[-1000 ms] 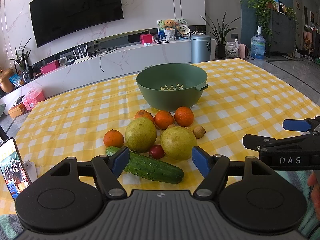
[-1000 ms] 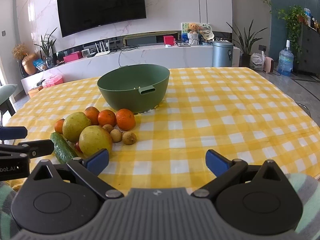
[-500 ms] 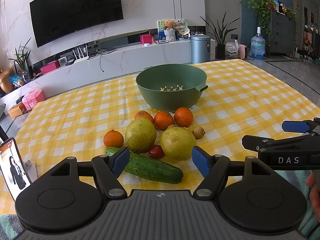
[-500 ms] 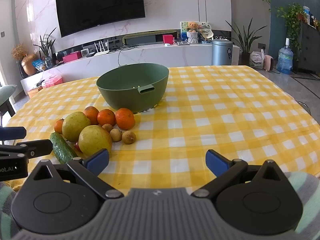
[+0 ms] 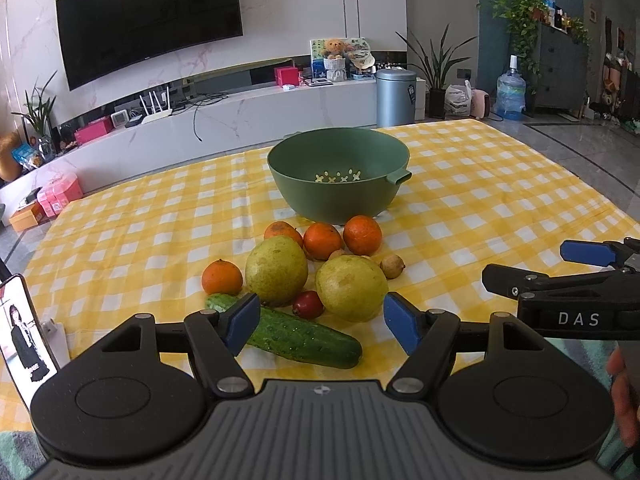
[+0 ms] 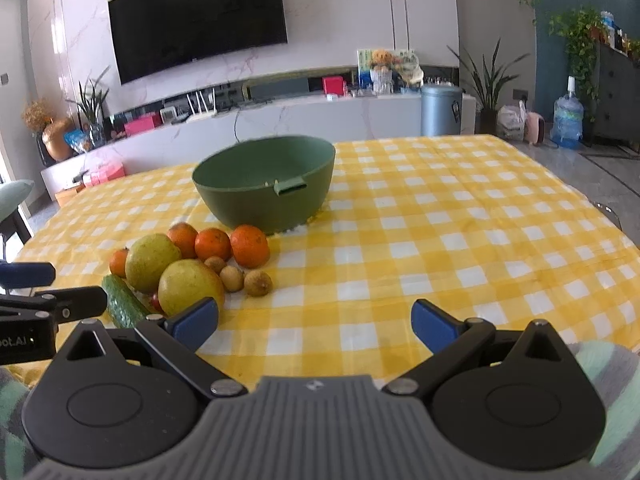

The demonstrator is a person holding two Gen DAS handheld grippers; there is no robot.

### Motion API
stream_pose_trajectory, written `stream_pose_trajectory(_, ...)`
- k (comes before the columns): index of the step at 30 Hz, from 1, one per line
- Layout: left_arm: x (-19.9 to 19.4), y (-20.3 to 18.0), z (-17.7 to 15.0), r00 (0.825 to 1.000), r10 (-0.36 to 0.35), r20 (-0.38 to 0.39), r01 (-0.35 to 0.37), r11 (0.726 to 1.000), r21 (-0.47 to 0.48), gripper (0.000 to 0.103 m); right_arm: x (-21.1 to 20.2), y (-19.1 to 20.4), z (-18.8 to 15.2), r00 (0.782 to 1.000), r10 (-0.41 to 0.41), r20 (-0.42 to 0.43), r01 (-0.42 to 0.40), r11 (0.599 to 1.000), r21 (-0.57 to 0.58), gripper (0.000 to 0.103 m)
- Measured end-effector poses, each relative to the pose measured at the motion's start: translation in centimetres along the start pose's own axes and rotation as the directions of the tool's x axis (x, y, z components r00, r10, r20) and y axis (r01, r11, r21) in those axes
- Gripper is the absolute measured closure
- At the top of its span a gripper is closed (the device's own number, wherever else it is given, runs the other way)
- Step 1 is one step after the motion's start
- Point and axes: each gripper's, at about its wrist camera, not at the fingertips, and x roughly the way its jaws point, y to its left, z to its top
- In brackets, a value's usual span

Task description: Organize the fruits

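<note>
A green bowl point(image 5: 339, 176) point(image 6: 265, 182) stands on the yellow checked tablecloth point(image 5: 480, 208). In front of it lies a heap of fruit: several oranges point(image 5: 362, 235), two yellow-green pears point(image 5: 352, 288) point(image 5: 277, 270), a small red fruit point(image 5: 308, 305), small brown fruits point(image 6: 258, 282) and a cucumber point(image 5: 296, 336). My left gripper point(image 5: 320, 322) is open, hovering just short of the cucumber with nothing between its blue pads. My right gripper point(image 6: 316, 320) is open over bare cloth, to the right of the heap; the nearer pear point(image 6: 190, 287) sits by its left pad.
A phone point(image 5: 24, 332) with a lit screen leans at the table's near left edge. The right gripper's side point(image 5: 568, 280) shows at the right of the left wrist view, with a hand point(image 5: 624, 392) below it. A TV wall and low cabinet lie beyond.
The right wrist view has tilted and shifted slightly, so the bowl and fruit sit a bit further right. The left gripper and the fruit have not moved.
</note>
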Motion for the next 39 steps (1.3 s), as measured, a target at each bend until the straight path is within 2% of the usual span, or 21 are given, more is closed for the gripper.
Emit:
stream_pose_trajectory(6, 0.0, 0.8, 0.8, 0.999, -0.029, -0.025, 0.029, 1.0, -0.013, 0.026, 0.0, 0.2, 0.1, 0.998, 0.058, 0.03, -0.058, 0.998, 0.005, 0.004)
stream_pose_trajectory(10, 0.8, 2.1, 1.3, 0.997, -0.055, -0.053, 0.052, 0.997, -0.05, 0.04, 0.8, 0.9, 0.6, 0.995, 0.099, 0.021, -0.099, 0.995, -0.016, 0.004)
stream_pose_trajectory(11, 1.1, 2.5, 1.4, 0.997, -0.059, -0.058, 0.056, 0.997, -0.059, 0.044, 1.1, 1.1, 0.8, 0.993, 0.114, 0.017, -0.113, 0.993, -0.02, 0.005)
stream_pose_trajectory(13, 1.7, 2.9, 1.7, 0.996, -0.063, -0.069, 0.058, 0.996, -0.064, 0.047, 2.0, 1.6, 1.2, 0.989, 0.145, -0.007, -0.146, 0.989, -0.039, 0.011)
stream_pose_trajectory(17, 2.8, 3.7, 2.4, 0.995, -0.059, -0.084, 0.054, 0.997, -0.059, 0.056, 3.7, 2.6, 2.0, 0.98, 0.19, -0.06, -0.193, 0.98, -0.054, 0.011)
stream_pose_trajectory(21, 3.8, 4.7, 3.1, 0.995, -0.051, -0.087, 0.049, 0.998, -0.035, 0.057, 5.0, 4.0, 2.5, 0.975, 0.21, -0.073, -0.216, 0.972, -0.09, 0.011)
stream_pose_trajectory(23, 4.3, 5.2, 3.5, 0.995, -0.041, -0.087, 0.04, 0.999, -0.012, 0.057, 5.7, 4.6, 2.6, 0.971, 0.225, -0.082, -0.233, 0.967, -0.107, 0.021)
stream_pose_trajectory(24, 4.5, 5.4, 3.7, 0.995, -0.041, -0.089, 0.041, 0.999, 0.0, 0.057, 6.2, 4.9, 2.6, 0.969, 0.228, -0.091, -0.237, 0.965, -0.11, 0.033)
stream_pose_trajectory(25, 4.8, 5.7, 3.8, 0.995, -0.043, -0.091, 0.045, 0.999, 0.011, 0.057, 6.6, 5.2, 2.7, 0.968, 0.23, -0.103, -0.24, 0.964, -0.11, 0.04)
stream_pose_trajectory(30, 6.0, 7.2, 4.0, 0.987, -0.092, -0.129, 0.096, 0.995, 0.024, 0.056, 8.4, 6.3, 2.4, 0.954, 0.261, -0.149, -0.277, 0.955, -0.103, 0.041)
stream_pose_trajectory(39, 7.9, 8.6, 2.7, 0.982, -0.13, -0.136, 0.123, 0.99, -0.062, 0.051, 10.4, 6.8, 1.9, 0.942, 0.29, -0.168, -0.306, 0.949, -0.08, 0.04)
